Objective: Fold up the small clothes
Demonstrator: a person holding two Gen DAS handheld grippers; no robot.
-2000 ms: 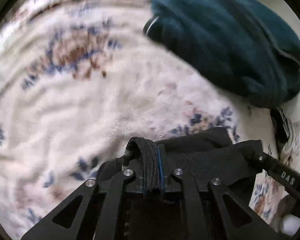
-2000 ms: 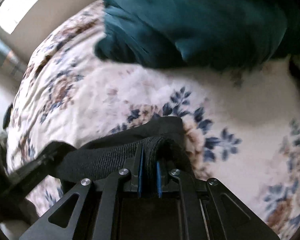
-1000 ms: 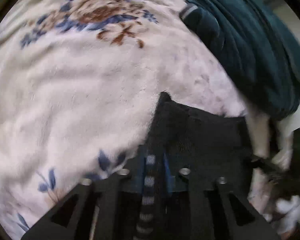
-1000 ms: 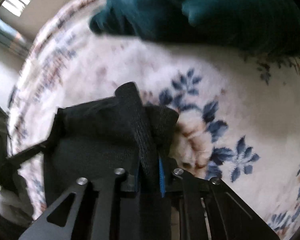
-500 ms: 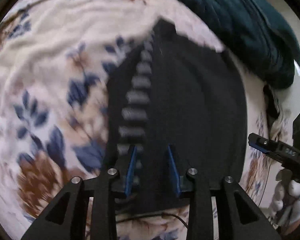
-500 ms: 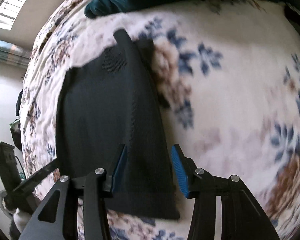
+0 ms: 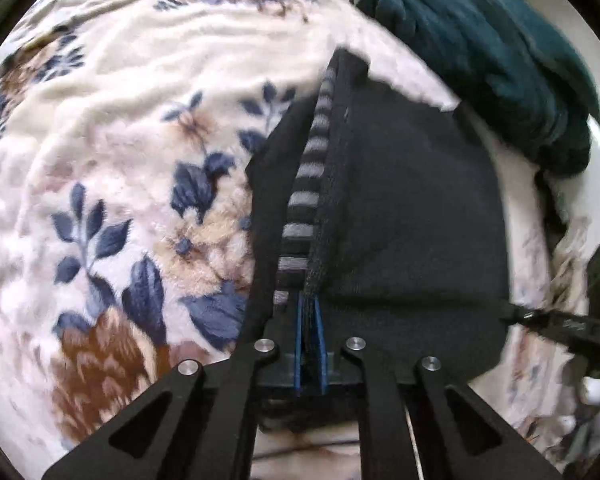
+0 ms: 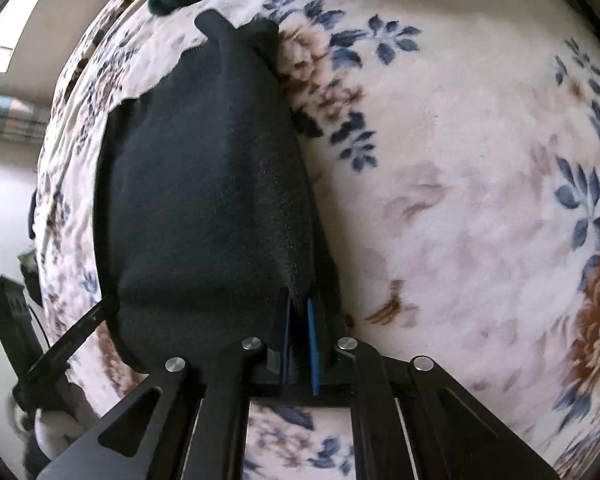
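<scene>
I have just closed my left gripper [image 7: 309,320] and right gripper [image 8: 300,316] on the near corners of the black garment [image 7: 412,208], which stretches toward twelve o'clock on the floral blanket [image 7: 120,140], so that I can lift both corners evenly and fold it.

The floral blanket [image 7: 132,152] lies bare and flat to the left of the black garment [image 7: 412,216] and, in the right wrist view, widely to its right [image 8: 460,184]. A bunched teal fabric heap [image 7: 480,52] (bulky, raised) blocks the far side, just beyond the garment's far corner.
</scene>
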